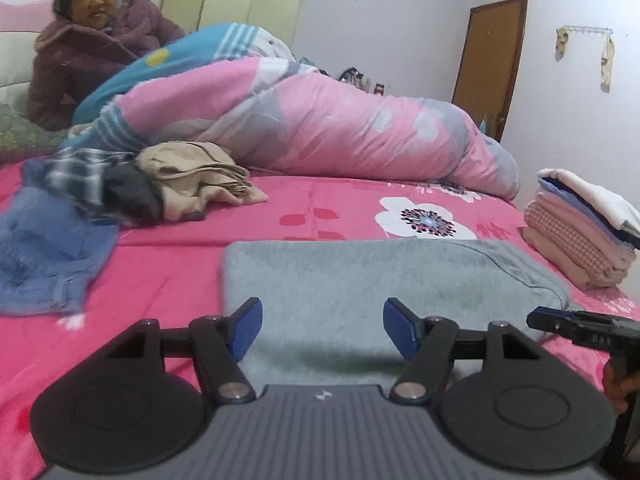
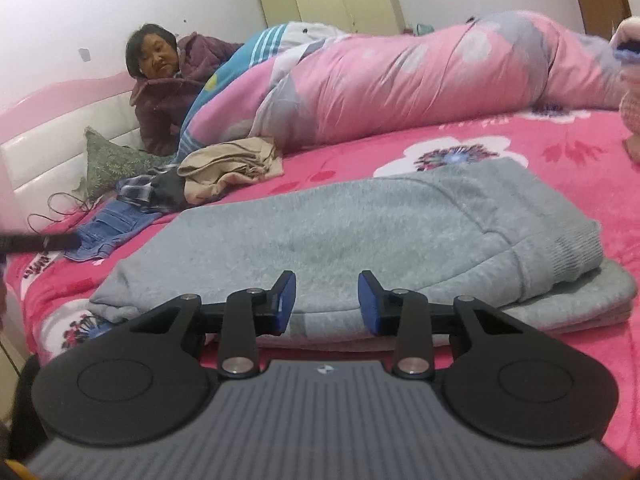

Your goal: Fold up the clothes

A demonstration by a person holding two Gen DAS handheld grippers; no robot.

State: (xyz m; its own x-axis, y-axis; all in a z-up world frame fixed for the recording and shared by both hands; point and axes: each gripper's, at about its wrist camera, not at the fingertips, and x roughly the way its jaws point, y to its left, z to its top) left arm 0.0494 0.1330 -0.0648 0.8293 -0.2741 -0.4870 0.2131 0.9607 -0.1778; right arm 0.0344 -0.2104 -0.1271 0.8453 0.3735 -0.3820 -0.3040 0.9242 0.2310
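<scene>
The left gripper (image 1: pixel 322 330) hangs just above the near part of the grey sweatshirt (image 1: pixel 360 280), its blue pads (image 1: pixel 247 328) spread wide with nothing between them; it is released. The right gripper (image 2: pixel 327 303) sits low at the near edge of the same garment, its pads (image 2: pixel 286 300) closer together yet still apart, with only the fleece surface seen behind the gap; no fabric looks pinched, so it too reads as released.

The grey sweatshirt (image 2: pixel 360 232) lies on the pink flowered bedsheet (image 1: pixel 320 208), already folded into a thick, roughly rectangular pad of several layers. Its surface is fuzzy and matte. In the right wrist view a ribbed band (image 2: pixel 560 264) curls over at the right end, and a flatter layer sticks out beneath it.

It should handle as soft, bulky and limp: light enough for two pinches, but likely to sag in the middle and to slip open layer by layer if only the top layer is caught. The safer hold would be at the near edge, taking all the layers at once, one gripper toward each end.

Further out, a stack of folded clothes (image 1: pixel 580 232) stands near the right edge of the bed. A heap of unfolded clothes (image 1: pixel 120 192) lies to the left. A pink quilt (image 1: pixel 360 120) is bunched behind them, and a person in a dark padded coat (image 1: pixel 88 60) sits at the headboard.
</scene>
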